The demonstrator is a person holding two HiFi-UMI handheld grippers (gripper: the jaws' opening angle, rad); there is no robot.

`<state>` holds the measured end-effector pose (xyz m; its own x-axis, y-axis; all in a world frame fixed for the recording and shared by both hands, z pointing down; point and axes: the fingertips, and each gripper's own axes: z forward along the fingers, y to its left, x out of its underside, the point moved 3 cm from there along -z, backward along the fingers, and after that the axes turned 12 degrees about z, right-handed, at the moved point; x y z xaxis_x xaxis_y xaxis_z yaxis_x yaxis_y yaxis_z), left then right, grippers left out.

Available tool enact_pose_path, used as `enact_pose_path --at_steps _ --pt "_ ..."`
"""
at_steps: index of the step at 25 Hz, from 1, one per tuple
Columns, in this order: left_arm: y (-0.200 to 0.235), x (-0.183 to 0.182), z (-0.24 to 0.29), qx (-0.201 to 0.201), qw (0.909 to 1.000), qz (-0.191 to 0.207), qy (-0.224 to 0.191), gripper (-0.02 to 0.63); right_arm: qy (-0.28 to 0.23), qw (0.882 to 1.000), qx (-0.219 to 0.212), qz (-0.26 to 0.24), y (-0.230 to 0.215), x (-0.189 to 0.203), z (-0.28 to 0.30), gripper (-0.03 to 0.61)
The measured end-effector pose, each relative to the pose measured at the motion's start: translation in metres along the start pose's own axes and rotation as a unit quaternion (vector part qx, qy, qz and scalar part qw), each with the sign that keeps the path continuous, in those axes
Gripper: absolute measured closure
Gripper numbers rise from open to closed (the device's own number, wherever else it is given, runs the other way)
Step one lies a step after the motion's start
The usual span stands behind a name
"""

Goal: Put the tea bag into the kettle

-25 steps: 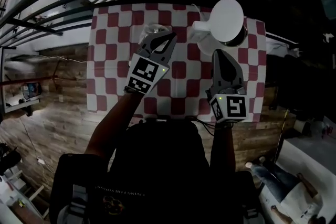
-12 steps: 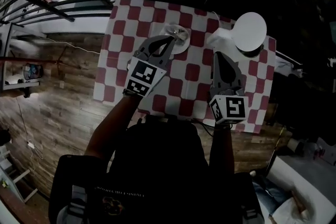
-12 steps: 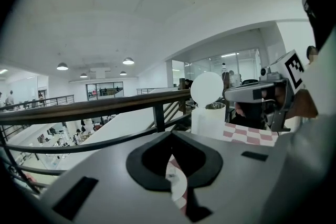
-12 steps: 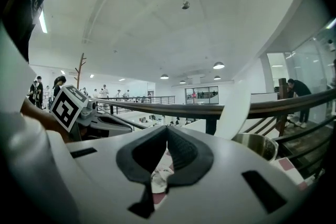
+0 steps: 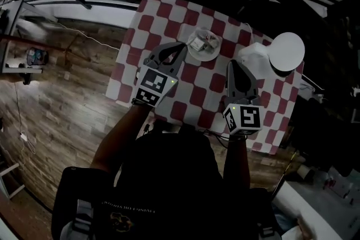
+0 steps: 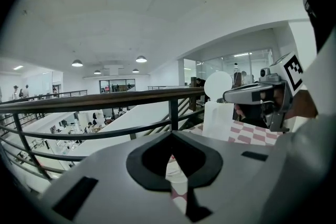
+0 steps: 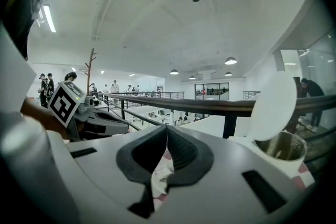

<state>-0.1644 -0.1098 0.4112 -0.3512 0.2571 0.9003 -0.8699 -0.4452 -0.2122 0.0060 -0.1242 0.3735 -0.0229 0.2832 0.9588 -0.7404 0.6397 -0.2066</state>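
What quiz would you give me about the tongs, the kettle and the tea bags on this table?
1. Fill in: the left tongs and the right tongs are both ____ (open or shut).
2. Pick one. Where are the tea bags? A: inside the kettle. B: on the small plate. C: pinched in the left tongs.
3. True or false: the kettle's lid is flipped open.

Key: 1 shut. 2 B. 3 true.
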Motion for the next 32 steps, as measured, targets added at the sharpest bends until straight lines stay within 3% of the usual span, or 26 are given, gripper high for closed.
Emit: enact_pose_path --at_steps 22,27,32 --pt "-0.003 0.045 0.008 0.001 0.9986 -0.031 0.043 0.611 0.088 0.995 -0.033 -0.026 0.006 0.049 0.038 0.56" --pt "-0.013 0.053 0.02 0.012 0.9978 -0.033 0.056 0.611 0.112 0.992 -0.049 -0.02 0.004 0.065 0.045 0.502" --pt "-0.022 0.058 0.032 0.019 0.9971 -0.036 0.064 0.611 0.128 0.99 -0.052 -0.017 -0.004 0.079 0.054 0.494"
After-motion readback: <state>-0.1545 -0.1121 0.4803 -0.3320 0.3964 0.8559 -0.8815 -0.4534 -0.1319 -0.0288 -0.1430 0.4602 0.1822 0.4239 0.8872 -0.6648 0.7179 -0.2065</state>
